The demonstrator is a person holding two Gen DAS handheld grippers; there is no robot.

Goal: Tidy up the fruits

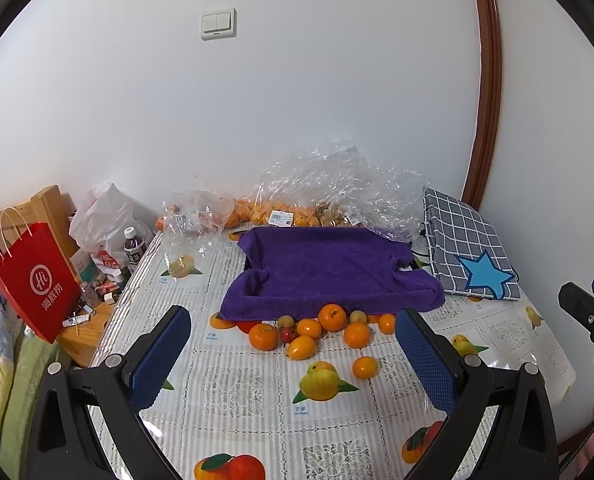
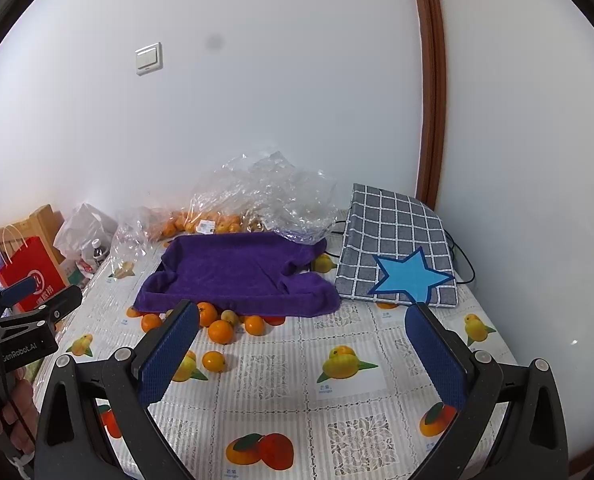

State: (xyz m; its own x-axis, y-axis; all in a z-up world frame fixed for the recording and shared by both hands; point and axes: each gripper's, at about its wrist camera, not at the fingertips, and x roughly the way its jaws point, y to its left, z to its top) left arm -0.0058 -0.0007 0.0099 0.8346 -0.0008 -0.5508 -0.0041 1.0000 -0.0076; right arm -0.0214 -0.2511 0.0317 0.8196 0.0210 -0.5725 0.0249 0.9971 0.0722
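Note:
Several small oranges (image 1: 331, 317) and a few smaller pale and red fruits (image 1: 287, 334) lie loose on the fruit-print tablecloth, just in front of a tray covered by a purple towel (image 1: 329, 268). One orange (image 1: 364, 367) lies apart, nearer to me. The same oranges (image 2: 221, 331) and purple towel (image 2: 237, 272) show in the right wrist view. My left gripper (image 1: 293, 364) is open and empty, above the cloth in front of the fruits. My right gripper (image 2: 303, 356) is open and empty, to the right of the fruits.
Clear plastic bags (image 1: 329, 184) with more oranges lie against the wall behind the towel. A checked grey bag with a blue star (image 1: 469, 248) lies at the right. A red paper bag (image 1: 33, 280), a bottle and clutter stand off the table's left edge.

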